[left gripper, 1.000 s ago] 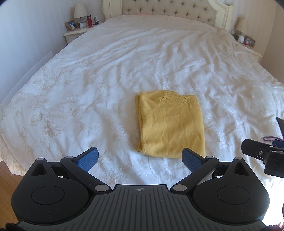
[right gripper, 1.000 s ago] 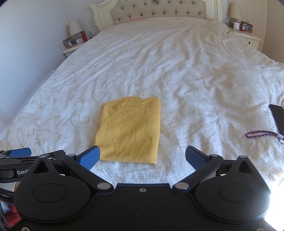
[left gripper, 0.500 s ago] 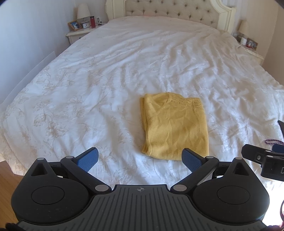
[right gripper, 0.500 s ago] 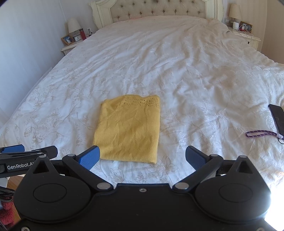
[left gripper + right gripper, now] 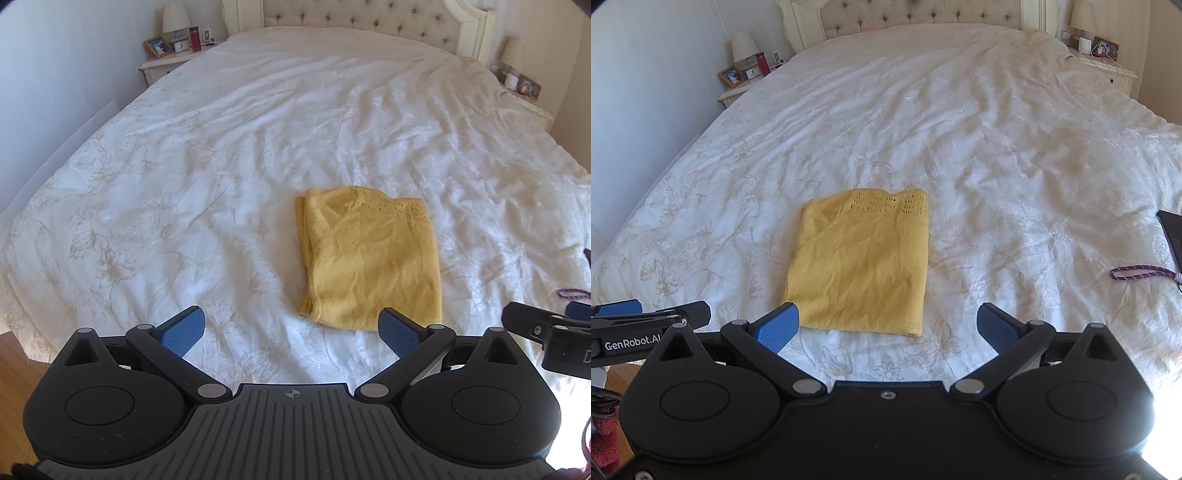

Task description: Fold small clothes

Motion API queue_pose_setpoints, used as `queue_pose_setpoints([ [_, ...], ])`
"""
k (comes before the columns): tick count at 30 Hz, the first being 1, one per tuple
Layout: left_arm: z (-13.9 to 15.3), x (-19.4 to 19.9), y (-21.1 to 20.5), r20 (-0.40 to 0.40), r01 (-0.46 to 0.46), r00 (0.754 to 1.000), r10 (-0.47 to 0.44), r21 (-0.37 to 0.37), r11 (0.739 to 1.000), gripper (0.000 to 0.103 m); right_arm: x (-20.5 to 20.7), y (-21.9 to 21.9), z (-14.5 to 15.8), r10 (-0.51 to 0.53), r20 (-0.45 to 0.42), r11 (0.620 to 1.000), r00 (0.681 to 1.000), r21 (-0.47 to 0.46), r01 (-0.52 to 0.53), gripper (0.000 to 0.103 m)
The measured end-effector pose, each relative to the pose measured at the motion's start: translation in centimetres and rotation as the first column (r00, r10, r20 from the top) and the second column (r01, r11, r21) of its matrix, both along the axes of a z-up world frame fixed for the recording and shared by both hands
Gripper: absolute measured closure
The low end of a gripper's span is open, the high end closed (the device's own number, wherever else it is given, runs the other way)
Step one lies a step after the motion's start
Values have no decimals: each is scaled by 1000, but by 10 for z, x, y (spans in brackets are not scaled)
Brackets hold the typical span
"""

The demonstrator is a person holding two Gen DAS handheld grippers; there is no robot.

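A yellow knit garment (image 5: 373, 258) lies folded into a flat rectangle on the white bedspread (image 5: 221, 166); it also shows in the right wrist view (image 5: 864, 262). My left gripper (image 5: 291, 328) is open and empty, held above the bed's near edge, short of the garment and apart from it. My right gripper (image 5: 888, 328) is open and empty, also just short of the garment's near edge. Each gripper shows at the side of the other's view.
A dark phone (image 5: 1171, 236) and a purple cord loop (image 5: 1141, 273) lie on the bed at the right. Nightstands with lamps and photo frames stand at both sides of the tufted headboard (image 5: 362, 14). Wood floor (image 5: 14, 365) shows at the lower left.
Both grippers have drawn back and away from the garment, which now looks smaller and farther off. The garment has not moved. Both grippers stayed open.
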State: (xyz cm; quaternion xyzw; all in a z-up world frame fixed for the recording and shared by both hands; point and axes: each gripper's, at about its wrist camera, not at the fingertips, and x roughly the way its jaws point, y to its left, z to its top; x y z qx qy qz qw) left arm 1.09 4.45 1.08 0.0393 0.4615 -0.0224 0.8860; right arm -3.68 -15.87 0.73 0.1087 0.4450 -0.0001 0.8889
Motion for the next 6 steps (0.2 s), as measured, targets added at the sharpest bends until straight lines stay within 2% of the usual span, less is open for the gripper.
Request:
queue_pose_setpoints([
  [6,-2,3,0,-6,7,1000,-7,2,1000,2,4,1,-2,-2,-10,1000,1000,6,2,1],
])
